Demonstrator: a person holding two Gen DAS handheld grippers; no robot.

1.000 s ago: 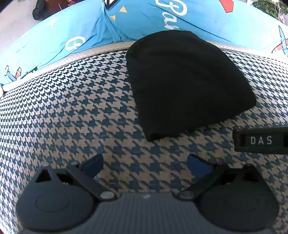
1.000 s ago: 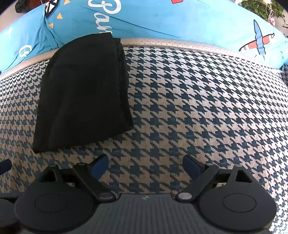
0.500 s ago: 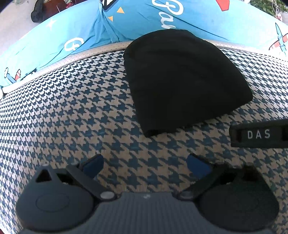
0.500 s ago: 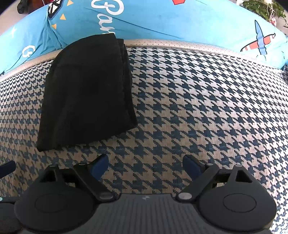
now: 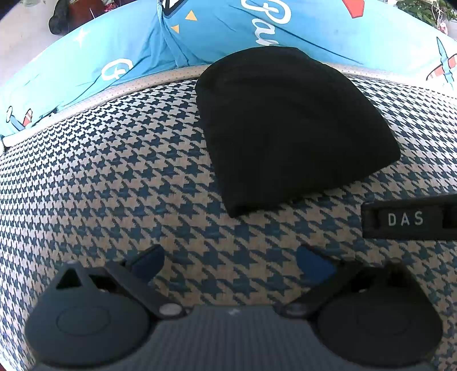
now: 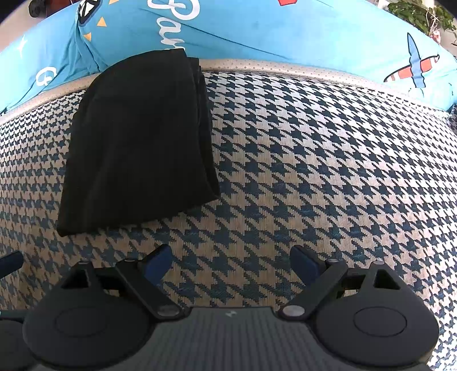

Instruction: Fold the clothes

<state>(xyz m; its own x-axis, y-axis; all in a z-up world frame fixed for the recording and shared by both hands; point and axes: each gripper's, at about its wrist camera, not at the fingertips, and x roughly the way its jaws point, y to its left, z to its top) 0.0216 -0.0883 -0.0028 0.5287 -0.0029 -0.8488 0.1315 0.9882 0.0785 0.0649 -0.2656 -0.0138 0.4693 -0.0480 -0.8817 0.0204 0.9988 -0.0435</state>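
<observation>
A folded black garment (image 5: 288, 125) lies flat on the houndstooth cushion (image 5: 114, 177), its far edge over the cushion's beige piping. It also shows in the right wrist view (image 6: 137, 137), at the left, with stacked layers along its right edge. My left gripper (image 5: 230, 261) is open and empty, just short of the garment's near corner. My right gripper (image 6: 230, 261) is open and empty over bare cushion (image 6: 314, 171), to the right of the garment.
A bright blue printed sheet (image 5: 120, 54) runs behind the cushion, also in the right wrist view (image 6: 285, 31). The right gripper's black body marked DAS (image 5: 405, 219) shows at the left wrist view's right edge. A green plant (image 6: 420, 14) stands far right.
Both grippers have drawn back slightly from the garment; it sits a little higher in the left view and drifts right in the right view. The garment itself has not moved.
</observation>
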